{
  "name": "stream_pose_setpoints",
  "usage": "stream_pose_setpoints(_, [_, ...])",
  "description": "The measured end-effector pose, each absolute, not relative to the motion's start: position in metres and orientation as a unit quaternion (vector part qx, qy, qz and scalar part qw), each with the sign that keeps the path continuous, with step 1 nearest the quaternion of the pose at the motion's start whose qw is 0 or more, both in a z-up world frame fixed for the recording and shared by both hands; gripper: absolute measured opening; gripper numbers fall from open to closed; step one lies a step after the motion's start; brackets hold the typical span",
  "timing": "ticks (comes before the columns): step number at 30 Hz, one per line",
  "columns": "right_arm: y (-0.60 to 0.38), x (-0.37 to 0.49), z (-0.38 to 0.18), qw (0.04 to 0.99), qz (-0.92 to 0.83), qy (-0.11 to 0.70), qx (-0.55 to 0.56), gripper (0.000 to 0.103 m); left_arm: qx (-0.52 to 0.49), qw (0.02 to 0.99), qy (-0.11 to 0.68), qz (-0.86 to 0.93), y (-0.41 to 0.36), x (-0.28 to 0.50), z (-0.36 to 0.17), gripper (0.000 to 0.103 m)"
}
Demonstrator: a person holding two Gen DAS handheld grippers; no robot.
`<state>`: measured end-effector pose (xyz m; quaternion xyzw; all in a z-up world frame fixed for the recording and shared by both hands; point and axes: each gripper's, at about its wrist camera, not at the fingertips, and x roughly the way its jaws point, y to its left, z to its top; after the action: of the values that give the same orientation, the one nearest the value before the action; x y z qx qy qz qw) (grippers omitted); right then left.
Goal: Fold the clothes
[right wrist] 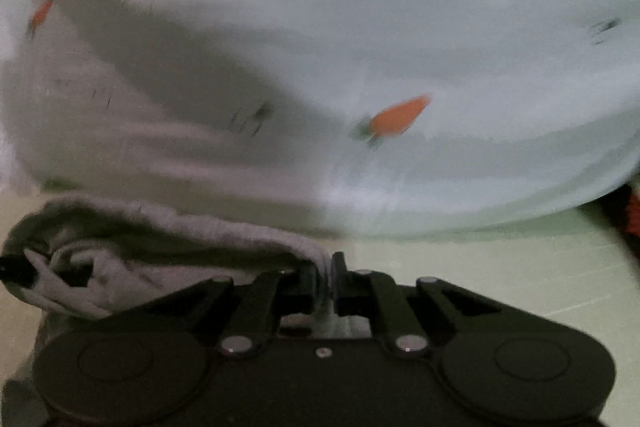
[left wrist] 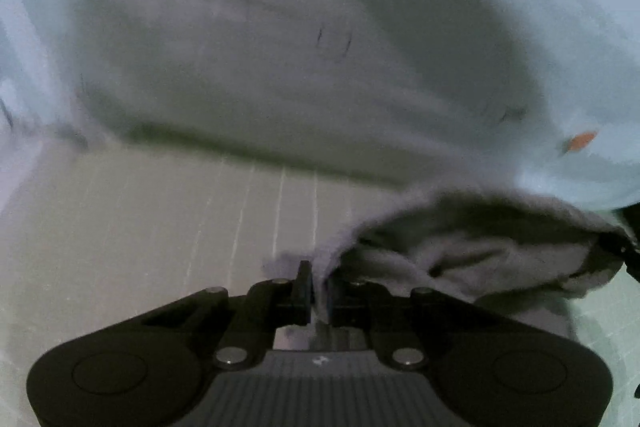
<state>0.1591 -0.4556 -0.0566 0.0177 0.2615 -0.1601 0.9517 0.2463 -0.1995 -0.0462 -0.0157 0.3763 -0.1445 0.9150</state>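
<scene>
Nearest to us in the left wrist view, we are seeing the left gripper [left wrist: 319, 291] with its jaws pressed nearly together, pinching a grey ribbed hem [left wrist: 460, 227] of the garment [left wrist: 280, 47]. In the right wrist view, the right gripper [right wrist: 326, 281] is doing the same, its jaws all but closed on the far end of that hem [right wrist: 180, 227].

The two views are mirroring each other: from the left gripper the hem is running off to the right, and from the right gripper it is running off to the left, so its long axis is lying between the two claws. Only the left view is showing a dark object at the hem's far right end; it is too blurred for us to tell, though it may be the other claw.

Beyond the hem, the pale blue cloth is billowing up and away, filling most of both frames. The right view is giving us a clear orange carrot print [right wrist: 398, 119]; the left view is catching only a small one [left wrist: 580, 141] near the hem's right side.

Under the hem, a pale surface [left wrist: 160, 227] with faint lines is showing; a red patch [right wrist: 632, 215] is showing only in the right view, at the cloth's right edge.
</scene>
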Motion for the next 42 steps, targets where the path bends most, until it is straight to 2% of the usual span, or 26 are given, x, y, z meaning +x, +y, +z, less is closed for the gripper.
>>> stream_pose_setpoints(3, [-0.463,0.138,-0.045,0.953,-0.170,0.251,0.022,0.007,-0.006,0.920,0.357,-0.164,-0.196,0.231,-0.033,0.009])
stream_pose_setpoints(6, [-0.470,0.128,-0.064,0.940,-0.173,0.292,0.034,0.008,0.003,0.896,0.412,-0.167,-0.197,0.226,-0.059,0.019])
stream_pose_setpoints(7, [-0.471,0.129,-0.078,0.930,-0.172,0.322,0.039,0.008,0.008,0.883,0.441,-0.159,-0.198,0.226,-0.070,0.027])
stream_pose_setpoints(8, [-0.472,0.129,-0.088,0.921,-0.173,0.345,0.051,0.008,0.012,0.871,0.468,-0.151,-0.199,0.224,-0.080,0.030])
stream_pose_setpoints(10, [-0.472,0.125,-0.102,0.908,-0.174,0.373,0.081,0.011,0.013,0.862,0.484,-0.149,-0.195,0.217,-0.086,0.049])
stream_pose_setpoints(11, [-0.469,0.121,-0.102,0.906,-0.174,0.375,0.090,0.017,0.014,0.863,0.481,-0.154,-0.193,0.213,-0.085,0.055])
stream_pose_setpoints(12, [-0.466,0.118,-0.101,0.906,-0.173,0.374,0.098,0.022,0.015,0.864,0.476,-0.162,-0.191,0.209,-0.083,0.067])
stream_pose_setpoints(13, [-0.463,0.115,-0.099,0.908,-0.172,0.369,0.104,0.034,0.015,0.866,0.470,-0.170,-0.189,0.206,-0.081,0.073])
stream_pose_setpoints(14, [-0.460,0.113,-0.096,0.909,-0.170,0.364,0.111,0.040,0.016,0.866,0.466,-0.178,-0.189,0.205,-0.080,0.073])
stream_pose_setpoints(20, [-0.446,0.119,-0.095,0.911,-0.162,0.354,0.136,0.043,0.010,0.859,0.476,-0.187,-0.195,0.215,-0.085,0.075])
stream_pose_setpoints(25, [-0.453,0.123,-0.116,0.892,-0.173,0.391,0.148,0.046,0.015,0.855,0.498,-0.145,-0.195,0.223,-0.100,0.076])
stream_pose_setpoints(27, [-0.457,0.119,-0.117,0.890,-0.172,0.394,0.153,0.052,0.016,0.854,0.500,-0.146,-0.194,0.223,-0.100,0.076])
stream_pose_setpoints(33, [-0.459,0.102,-0.100,0.893,-0.167,0.388,0.155,0.058,0.018,0.860,0.490,-0.140,-0.193,0.202,-0.086,0.078])
stream_pose_setpoints(35, [-0.455,0.092,-0.089,0.898,-0.163,0.378,0.155,0.065,0.013,0.866,0.479,-0.140,-0.190,0.188,-0.076,0.082])
stream_pose_setpoints(38, [-0.451,0.068,-0.074,0.909,-0.146,0.361,0.151,0.078,0.002,0.878,0.461,-0.131,-0.183,0.164,-0.063,0.083])
stream_pose_setpoints(42, [-0.444,0.026,-0.075,0.908,-0.138,0.370,0.138,0.082,-0.010,0.882,0.458,-0.114,-0.168,0.127,-0.057,0.084])
